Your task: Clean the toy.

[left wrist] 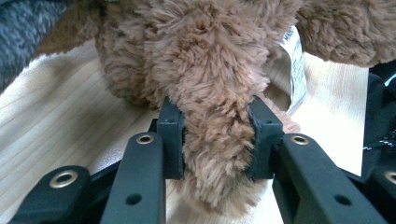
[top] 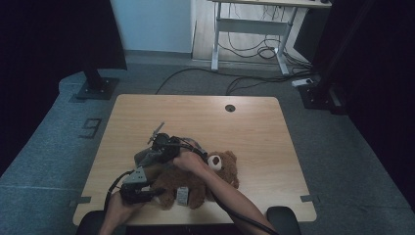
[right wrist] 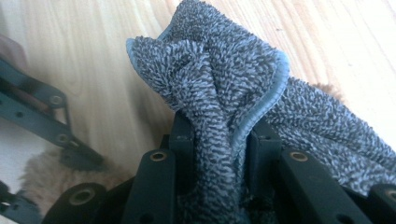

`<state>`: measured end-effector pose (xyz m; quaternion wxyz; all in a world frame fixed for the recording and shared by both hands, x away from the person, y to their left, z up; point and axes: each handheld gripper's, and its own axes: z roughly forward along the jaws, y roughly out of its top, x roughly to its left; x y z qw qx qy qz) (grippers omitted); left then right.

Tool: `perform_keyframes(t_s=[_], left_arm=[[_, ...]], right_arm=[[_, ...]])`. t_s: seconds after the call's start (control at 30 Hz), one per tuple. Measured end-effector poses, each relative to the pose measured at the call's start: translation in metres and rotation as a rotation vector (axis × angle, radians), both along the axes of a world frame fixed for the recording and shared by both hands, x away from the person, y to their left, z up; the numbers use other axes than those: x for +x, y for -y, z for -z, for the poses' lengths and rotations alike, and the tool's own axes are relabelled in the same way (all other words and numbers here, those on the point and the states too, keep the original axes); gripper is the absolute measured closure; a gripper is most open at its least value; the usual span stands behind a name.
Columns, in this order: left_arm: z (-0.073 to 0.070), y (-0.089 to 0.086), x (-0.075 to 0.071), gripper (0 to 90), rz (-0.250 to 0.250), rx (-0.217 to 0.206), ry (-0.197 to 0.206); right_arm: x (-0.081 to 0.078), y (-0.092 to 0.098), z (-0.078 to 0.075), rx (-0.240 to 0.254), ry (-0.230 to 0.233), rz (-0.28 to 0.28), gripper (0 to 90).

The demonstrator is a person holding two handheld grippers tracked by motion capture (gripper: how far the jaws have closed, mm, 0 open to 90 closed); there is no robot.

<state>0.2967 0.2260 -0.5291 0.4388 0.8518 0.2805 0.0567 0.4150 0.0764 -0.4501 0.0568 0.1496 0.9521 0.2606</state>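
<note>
Here the brown plush teddy bear [top: 205, 176] lies on the light wooden worktop [top: 254, 132], near the edge closest to the person, with its head [top: 222, 164] toward the right of the high view. A white sewn-in label [left wrist: 295, 70] hangs from the bear's body.

The left claw [left wrist: 215, 135] is clenched on one furry brown limb of the bear; in the left gripper view both black pads [left wrist: 170, 135] press into the fur from either side, and the limb's end protrudes toward the camera. In the high view this claw [top: 156, 192] sits at the bear's left end, low over the worktop.

The right claw [right wrist: 219, 144] is clenched on a bunched fold of the grey terry cloth with pale blue edging [right wrist: 219, 79]. The fold rises between the jaws and the rest of the cloth trails off to the right of the right gripper view, above the worktop. In the high view the right claw [top: 159, 142] is positioned just beyond the bear, with the right forearm crossing over the bear's body.
</note>
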Motion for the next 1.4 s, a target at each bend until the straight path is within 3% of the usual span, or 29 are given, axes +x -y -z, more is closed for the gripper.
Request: perform_keyframes(t_s=[0.1,0.3,0.4,0.53,0.93,1.1,1.4], left_arm=[[0.0,0.0,0.0,64.2,-0.004,-0.003,-0.004],[0.0,0.0,0.001,64.2,-0.009,-0.005,-0.006],[0.0,0.0,0.001,64.1,-0.009,-0.005,-0.006],[0.0,0.0,0.001,64.1,-0.007,-0.003,-0.006],[0.0,-0.001,0.0,64.1,0.004,-0.006,-0.008],[0.0,-0.001,0.0,63.9,0.005,-0.007,-0.008],[0.001,-0.001,0.0,63.0,0.002,-0.01,-0.009]], right_arm=[[0.005,0.004,0.002,-0.007,0.011,0.021,68.7],[0.018,0.016,0.003,0.042,-0.002,0.07,68.7],[0.022,0.021,-0.001,0.051,0.018,0.091,68.7],[0.03,0.032,-0.003,0.044,0.052,0.14,68.6],[0.056,0.073,0.004,0.031,0.041,0.283,68.3],[0.054,0.083,-0.012,0.077,0.054,0.283,68.2],[0.041,0.111,-0.061,0.157,0.11,0.269,68.2]])
